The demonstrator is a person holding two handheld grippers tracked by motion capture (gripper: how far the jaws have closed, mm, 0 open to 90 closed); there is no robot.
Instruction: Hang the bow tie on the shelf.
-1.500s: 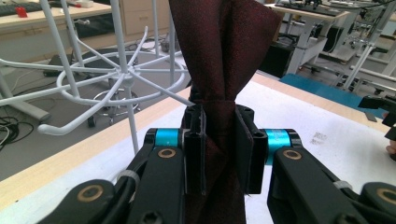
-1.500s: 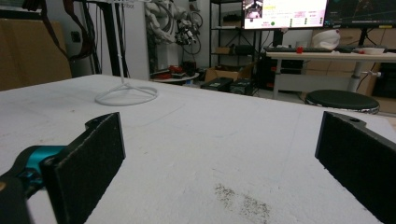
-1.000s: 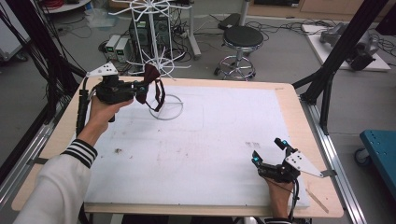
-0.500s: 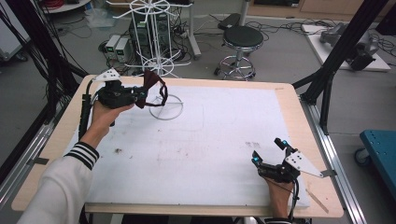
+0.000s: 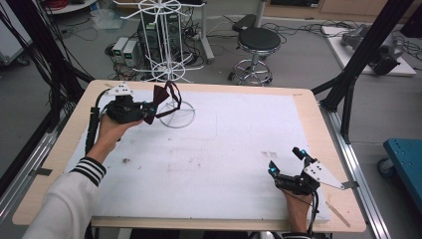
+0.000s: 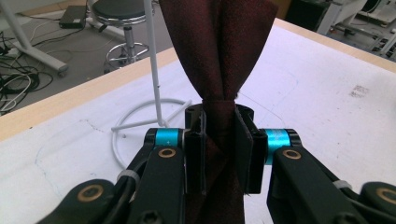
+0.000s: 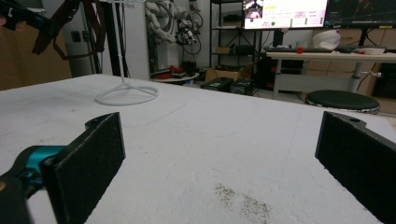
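— Jaws first: what is the left gripper (image 5: pixel 148 110) doing?

— Its two black jaws are clamped on a dark maroon fabric bow tie (image 6: pixel 219 60), pinching it at the knot. In the left gripper view the cloth fans out above the pads (image 6: pixel 195 158) toward twelve o'clock and a fold of it hangs below them.

— Where does that sit on the table?

— At about ten o'clock on the white foam-covered tabletop (image 5: pixel 224 149) in the high view, held clear of the surface. The tie's dark strap loops out at three o'clock from the jaws, over the round white wire base of the display stand (image 5: pixel 175 115), whose thin pole rises just beside the cloth.

— And the other hand?

— The right gripper (image 5: pixel 286 162) rests low at roughly five o'clock, well apart from the tie. Its jaws stand wide with nothing between them; its own view shows bare white surface and a small dark smudge (image 7: pixel 240 200) in the gap.

— Anything beyond the table?

— A black round stool (image 5: pixel 256 40) on the floor at one o'clock.
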